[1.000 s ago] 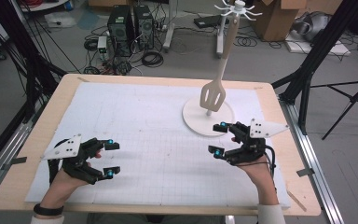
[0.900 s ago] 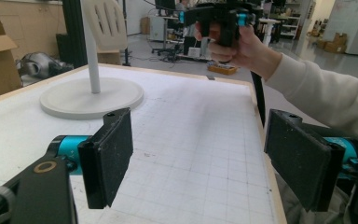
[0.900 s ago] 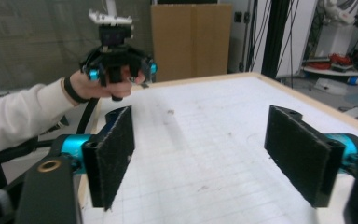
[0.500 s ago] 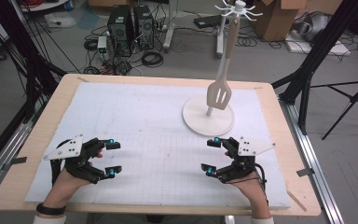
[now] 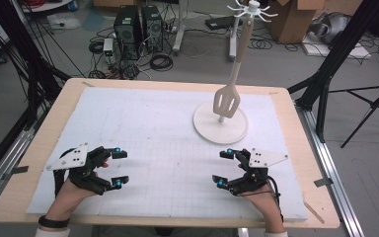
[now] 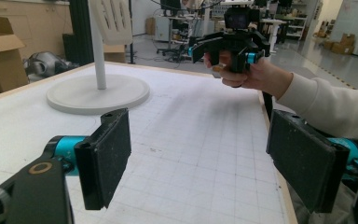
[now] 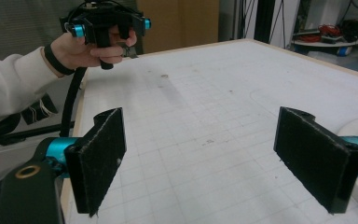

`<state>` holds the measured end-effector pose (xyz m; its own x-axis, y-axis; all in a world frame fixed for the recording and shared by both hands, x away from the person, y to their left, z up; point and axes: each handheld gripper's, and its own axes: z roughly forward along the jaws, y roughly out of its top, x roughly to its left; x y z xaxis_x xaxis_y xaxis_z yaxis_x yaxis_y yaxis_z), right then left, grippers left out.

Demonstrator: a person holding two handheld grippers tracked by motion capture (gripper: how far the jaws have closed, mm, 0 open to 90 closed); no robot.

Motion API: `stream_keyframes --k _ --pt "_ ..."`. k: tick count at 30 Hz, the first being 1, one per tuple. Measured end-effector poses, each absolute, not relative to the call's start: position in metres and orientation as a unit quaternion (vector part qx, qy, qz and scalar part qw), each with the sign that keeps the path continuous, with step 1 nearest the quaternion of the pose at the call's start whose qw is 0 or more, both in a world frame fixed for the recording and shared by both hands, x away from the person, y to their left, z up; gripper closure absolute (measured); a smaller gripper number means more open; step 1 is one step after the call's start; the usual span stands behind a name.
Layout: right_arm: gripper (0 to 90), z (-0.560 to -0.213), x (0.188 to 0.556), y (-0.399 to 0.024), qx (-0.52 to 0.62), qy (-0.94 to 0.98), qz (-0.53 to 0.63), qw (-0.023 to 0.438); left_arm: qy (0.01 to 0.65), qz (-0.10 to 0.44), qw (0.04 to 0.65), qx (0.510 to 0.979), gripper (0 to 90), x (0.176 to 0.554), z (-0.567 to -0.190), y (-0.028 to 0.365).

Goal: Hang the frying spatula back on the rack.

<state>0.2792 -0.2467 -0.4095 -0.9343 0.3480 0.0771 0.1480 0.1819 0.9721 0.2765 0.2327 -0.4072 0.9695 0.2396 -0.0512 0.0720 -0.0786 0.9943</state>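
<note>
A cream slotted spatula hangs from a hooked stand, just above its round white base at the back right of the mat. The left gripper view shows the base and the spatula. My left gripper sits low at the near left, open and empty. At the near right my right gripper is open; its jaws have just been opening, with nothing between them. Each gripper view shows the other gripper, the right and the left.
A white gridded mat covers the wooden table. Beyond the far edge, the floor holds computer towers, cables and cardboard boxes. Black frame legs flank the table on both sides.
My right gripper has drawn back from beside the stand's base toward the near edge and sunk lower, its jaws wider apart. The left gripper has stayed put.
</note>
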Motion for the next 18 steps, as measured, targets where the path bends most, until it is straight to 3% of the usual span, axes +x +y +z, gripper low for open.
stream_keyframes --k 18 --pt "15.4 -0.41 0.2802 -0.2476 0.166 0.765 0.618 0.075 0.11 0.063 0.669 0.732 21.4 0.2765 -0.408 0.2344"
